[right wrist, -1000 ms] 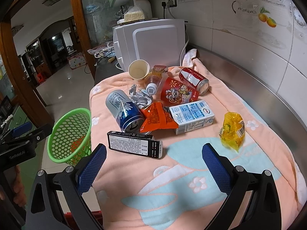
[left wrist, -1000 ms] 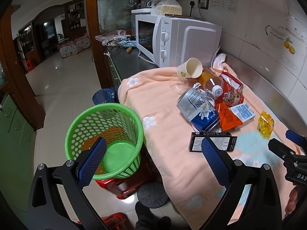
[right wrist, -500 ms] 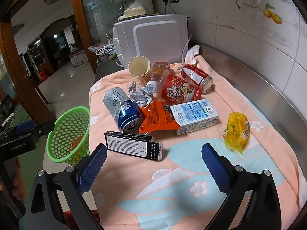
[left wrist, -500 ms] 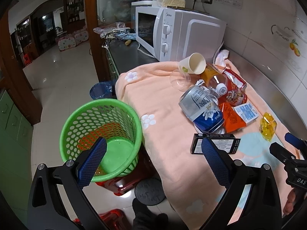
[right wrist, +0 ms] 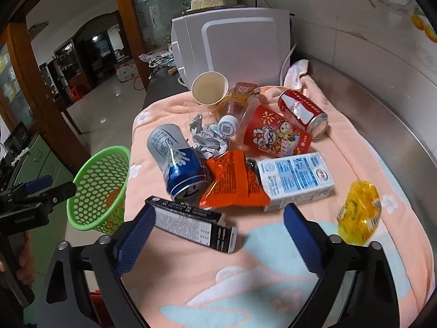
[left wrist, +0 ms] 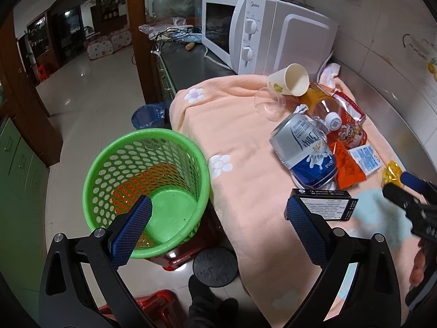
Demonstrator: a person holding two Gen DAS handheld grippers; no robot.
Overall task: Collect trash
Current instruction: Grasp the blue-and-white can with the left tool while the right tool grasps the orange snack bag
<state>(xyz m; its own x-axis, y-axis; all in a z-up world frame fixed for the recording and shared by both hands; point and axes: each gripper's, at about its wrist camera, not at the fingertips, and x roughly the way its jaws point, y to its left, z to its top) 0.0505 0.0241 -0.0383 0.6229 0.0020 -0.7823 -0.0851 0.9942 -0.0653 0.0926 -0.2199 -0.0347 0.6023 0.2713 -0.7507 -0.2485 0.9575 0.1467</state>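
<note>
Black flat printed carton (right wrist: 191, 225): its left end lies behind the right gripper's left blue pad (right wrist: 133, 242); in the left wrist view the left gripper's right pad covers its near corner.
Red plastic stool (left wrist: 174, 259): mostly hidden under the green perforated plastic basket (left wrist: 142, 142).
Clear plastic bottle with white cap (right wrist: 232, 109): partly covered by the tipped paper cup (right wrist: 209, 88).
Carton print: too small to read.
Person's hand (right wrist: 23, 268): cut off by the left edge.

"BEER" on the blue-and-silver can (left wrist: 303, 150)
</note>
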